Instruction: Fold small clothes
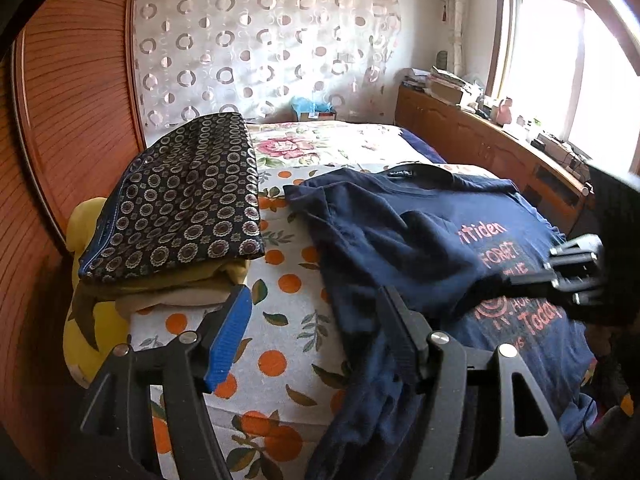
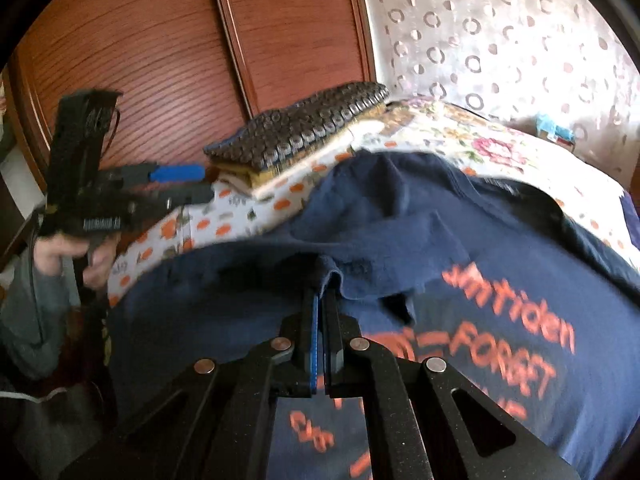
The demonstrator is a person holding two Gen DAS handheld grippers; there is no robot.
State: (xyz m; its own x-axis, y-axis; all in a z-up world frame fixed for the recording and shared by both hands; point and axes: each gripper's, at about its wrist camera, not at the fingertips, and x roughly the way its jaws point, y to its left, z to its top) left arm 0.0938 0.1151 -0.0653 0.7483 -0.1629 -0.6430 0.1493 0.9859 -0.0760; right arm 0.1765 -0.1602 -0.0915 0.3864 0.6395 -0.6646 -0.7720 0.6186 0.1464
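A navy T-shirt (image 1: pixel 404 236) with orange lettering lies spread on the orange-print bedsheet (image 1: pixel 280 344), one sleeve folded over its front. My left gripper (image 1: pixel 316 320) hangs open just above the shirt's left edge; nothing is pinched, and only the edge of the cloth lies by the right finger. In the right wrist view it shows at the left (image 2: pixel 180 184), its blue pad apart from the other finger. My right gripper (image 2: pixel 322 294) is shut on a raised fold of the navy T-shirt (image 2: pixel 400 216). From the left wrist view it appears blurred at the right (image 1: pixel 560 276).
A stack of folded clothes (image 1: pixel 180 200) topped by a dark circle-patterned piece sits at the bed's left (image 2: pixel 304 132). A yellow soft toy (image 1: pixel 92 320) lies beside it. A wooden wardrobe (image 1: pixel 72 100) stands left, a low cabinet (image 1: pixel 480 140) under the window right. A person's hand (image 2: pixel 56 252) holds the left gripper.
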